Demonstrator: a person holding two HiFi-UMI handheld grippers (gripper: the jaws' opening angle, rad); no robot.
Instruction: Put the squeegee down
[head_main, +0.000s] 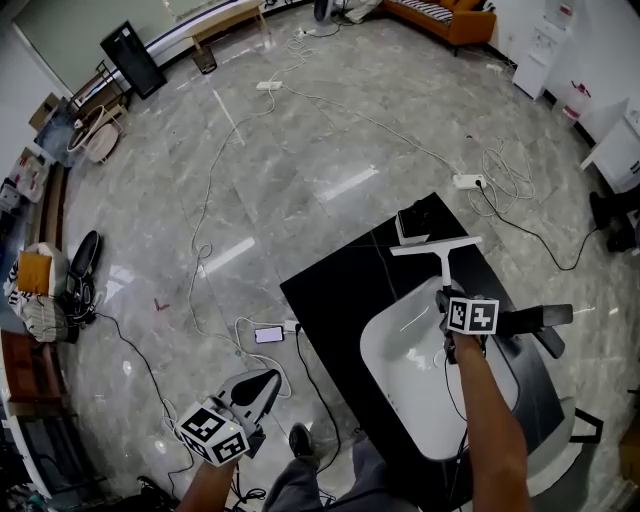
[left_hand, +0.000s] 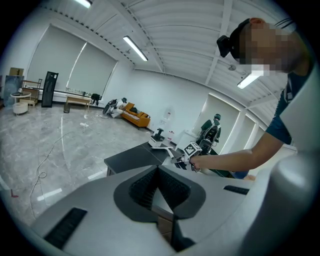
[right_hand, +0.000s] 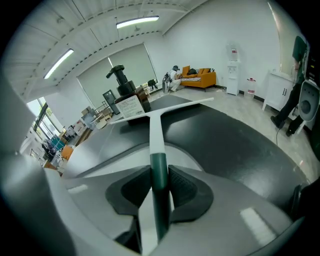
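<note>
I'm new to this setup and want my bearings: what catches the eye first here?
The white squeegee, held by its dark handle in the right gripper, reaches out over a black table at the far end of a white sink. Lower left, the left gripper is shut and empty above a grey floor strewn with cables.

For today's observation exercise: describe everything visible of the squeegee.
The squeegee is T-shaped, apparently plastic: white shaft, dark green grip, straight white blade bar. The right gripper clamps the green grip between its fingers, bar pointing away, over the black countertop past the white basin. Whether the bar touches it is unclear.
</note>
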